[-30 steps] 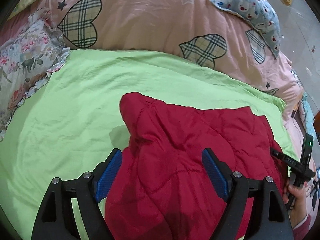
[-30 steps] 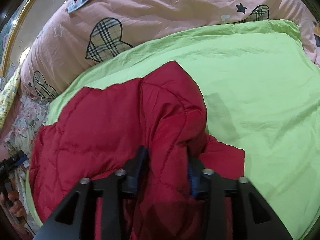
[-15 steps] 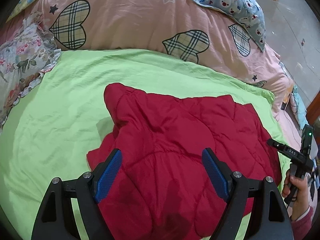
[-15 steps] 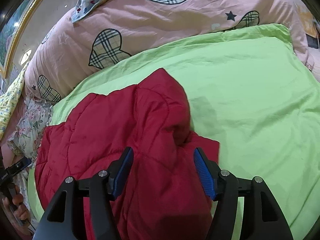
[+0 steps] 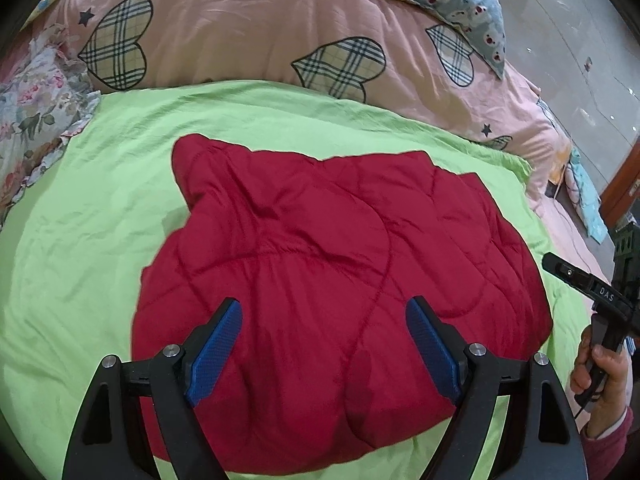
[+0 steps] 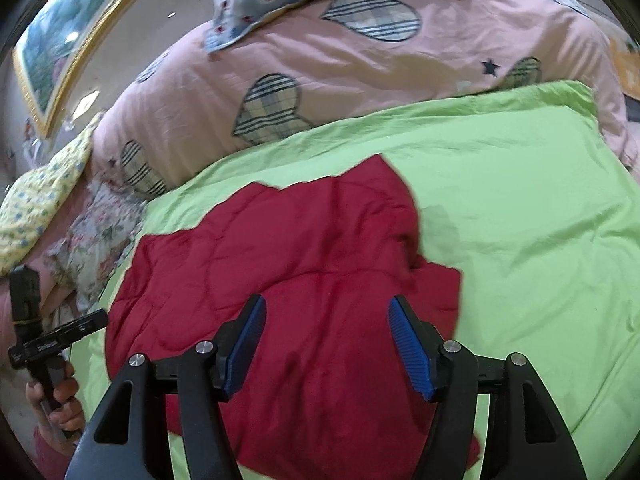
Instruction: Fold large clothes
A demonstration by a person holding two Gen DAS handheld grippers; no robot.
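Right hand-held gripper [image 6: 324,344], which a second ago was pinched on a raised fold of the red quilted jacket [image 5: 332,272], now has its blue pads spread wide and hovers just above the garment, holding nothing; the fold has dropped and lies flat. Left hand-held gripper [image 5: 324,354] is likewise spread, as it was throughout, poised over the near part of the jacket with no cloth between its pads. Both cameras have drawn back, so that more of the jacket shows than before. The jacket rests as a compact, roughly rectangular bundle on the green sheet [image 5: 80,240], towards the near edge of the bed, with the pink heart-print duvet [image 5: 240,20] heaped along the far edge and a floral pillow [image 5: 32,108] at the left far corner. Release and withdrawal suggest that one fold has just been completed. One corner still juts towards the duvet and a flap protrudes at the jacket's left side, so a further tuck or smoothing may remain.
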